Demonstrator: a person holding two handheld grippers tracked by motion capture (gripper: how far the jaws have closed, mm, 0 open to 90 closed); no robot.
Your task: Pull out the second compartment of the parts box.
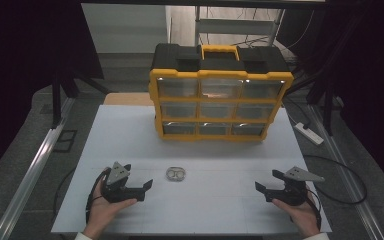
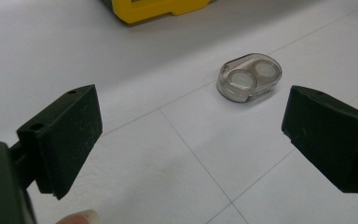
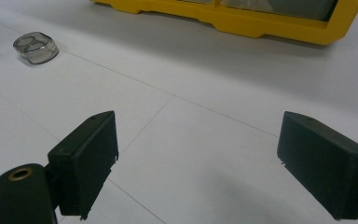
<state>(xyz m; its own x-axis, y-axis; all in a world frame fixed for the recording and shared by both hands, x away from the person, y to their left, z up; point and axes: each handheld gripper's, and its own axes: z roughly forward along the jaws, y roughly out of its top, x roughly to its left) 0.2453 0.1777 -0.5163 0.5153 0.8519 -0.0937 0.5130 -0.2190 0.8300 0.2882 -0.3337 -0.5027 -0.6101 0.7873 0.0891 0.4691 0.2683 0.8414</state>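
nearest the high view's camera: two hands at the bottom edge, each with a hand-held gripper. left hand-held gripper (image 1: pixel 139 184) with jaws spread wide, nothing between them, aimed right and slightly forward toward a small clear case (image 1: pixel 176 174). right hand-held gripper (image 1: pixel 268 182) likewise spread as wide as it goes, empty, resting low over the white surface (image 1: pixel 220 210), well apart from the case.

from the left gripper outward: case near, just ahead and a little right of the jaw line in the left gripper view (image 2: pixel 249 77); farther off and up to the left in the right gripper view (image 3: pixel 35 47). beyond it, well apart toward the back of the surface, a yellow and black drawer organizer (image 1: pixel 221 92) with clear drawers, all seemingly shut.

step in hand, judged: approach for a pick of the case with the left gripper. to do well: line up so the case sits centred between the pads, come in low, close across the narrow width rather than along the length, gently since thin clear plastic may slip or pop open.

case lying flat, lid side up, two round wells side by side. long axis running roughly left to right across the surface in the high view, slanted up toward the right in the left gripper view. rounded ends alike, so no clear front.
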